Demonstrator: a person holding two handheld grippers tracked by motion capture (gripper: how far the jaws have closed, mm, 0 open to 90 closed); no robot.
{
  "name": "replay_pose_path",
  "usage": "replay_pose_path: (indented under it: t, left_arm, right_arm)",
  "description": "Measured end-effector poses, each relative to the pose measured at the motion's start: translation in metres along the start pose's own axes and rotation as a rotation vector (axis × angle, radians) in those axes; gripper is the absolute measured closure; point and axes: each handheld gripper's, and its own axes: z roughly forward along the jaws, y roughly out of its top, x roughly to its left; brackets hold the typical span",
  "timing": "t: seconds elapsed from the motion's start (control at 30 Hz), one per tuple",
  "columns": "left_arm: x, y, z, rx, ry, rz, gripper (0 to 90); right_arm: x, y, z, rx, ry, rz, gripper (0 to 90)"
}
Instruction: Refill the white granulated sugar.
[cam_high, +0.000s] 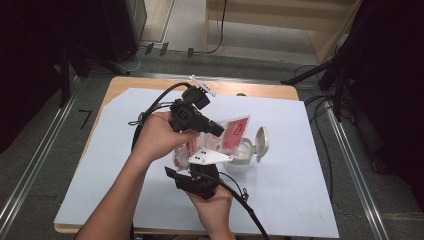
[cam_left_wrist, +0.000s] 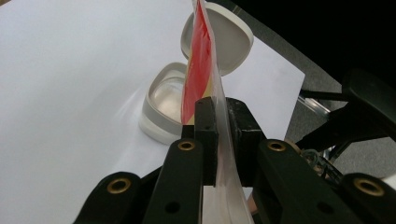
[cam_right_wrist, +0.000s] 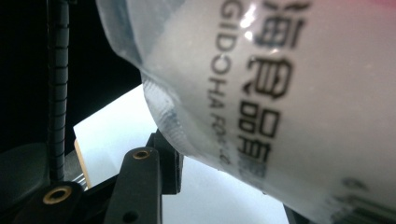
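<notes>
**Pouch held over open box at mid-worktop**

A red-and-clear pouch (cam_high: 234, 134) is being held up above the middle of the worktop (cam_high: 300, 200), a little toward its right edge. The left tongs (cam_high: 212, 131) are clamped on it: in the left gripper view the clear film of the pouch (cam_left_wrist: 219, 116) is seen pinched flat between the two black jaws, with the red part standing upright beyond them. The tongs themselves (cam_left_wrist: 217, 121) are pointed toward the far right corner.

Just beneath and behind the pouch, a white box (cam_high: 242, 157) is sat on the worktop, its hinged lid (cam_high: 261, 142) thrown open and tipped back toward the right edge. In the left gripper view the box (cam_left_wrist: 161, 109) is seen open and the lid (cam_left_wrist: 233, 44) propped up behind the pouch.

The right tongs (cam_high: 202, 162) are brought in from the near edge, against the lower end of the pouch. In the right gripper view the pouch (cam_right_wrist: 280, 93), with black printed lettering, is pressed close to the lens and one jaw is seen beside its sealed edge; the other is hidden, so a grip cannot be told. The grey plate (cam_high: 210, 156) on top is seen just under the pouch.
</notes>
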Motion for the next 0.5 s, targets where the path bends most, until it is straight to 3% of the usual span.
replay_pose_path:
  t: [0.13,0.5]
  left_arm:
    - [0.001,-0.002,-0.002,0.026,0.008,0.006,84.5]
    - [0.006,-0.010,-0.003,0.043,-0.026,-0.011,84.7]
  right_arm:
    - [0.000,-0.003,0.002,0.006,0.000,-0.007,60.4]
    - [0.000,-0.012,0.005,0.017,0.005,-0.027,60.7]
